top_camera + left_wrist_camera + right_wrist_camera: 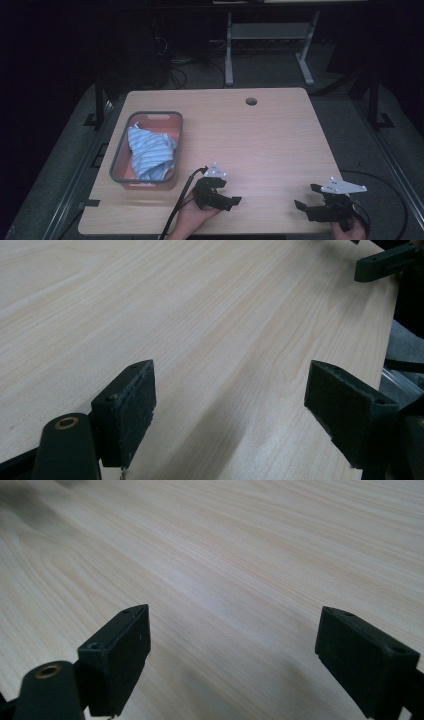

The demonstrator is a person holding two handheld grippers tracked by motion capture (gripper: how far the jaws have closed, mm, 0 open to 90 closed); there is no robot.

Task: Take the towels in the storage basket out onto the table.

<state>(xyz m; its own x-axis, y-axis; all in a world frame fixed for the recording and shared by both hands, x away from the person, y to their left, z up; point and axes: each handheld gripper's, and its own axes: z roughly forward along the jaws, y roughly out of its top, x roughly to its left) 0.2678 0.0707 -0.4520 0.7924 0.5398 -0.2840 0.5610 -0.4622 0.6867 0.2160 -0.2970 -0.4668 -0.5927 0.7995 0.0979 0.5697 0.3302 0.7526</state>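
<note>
Two grippers are hovering over the near edge of a pale wood surface (260, 135) in the high view. The left gripper (231, 194) and right gripper (306, 196) are both empty, fingers apart. Nearest the left one, a grey bin (118, 159) is holding a crumpled blue striped cloth (150, 151), well apart from the right gripper. The cloth is looking light, soft and limp, likely to drape and slip; a raised fold near its top seems the best place to pinch.

Left gripper view: padded fingers (131, 410) are standing wide apart over bare wood.

Right gripper view: fingers (120, 655) are spread wide over wood grain.
</note>
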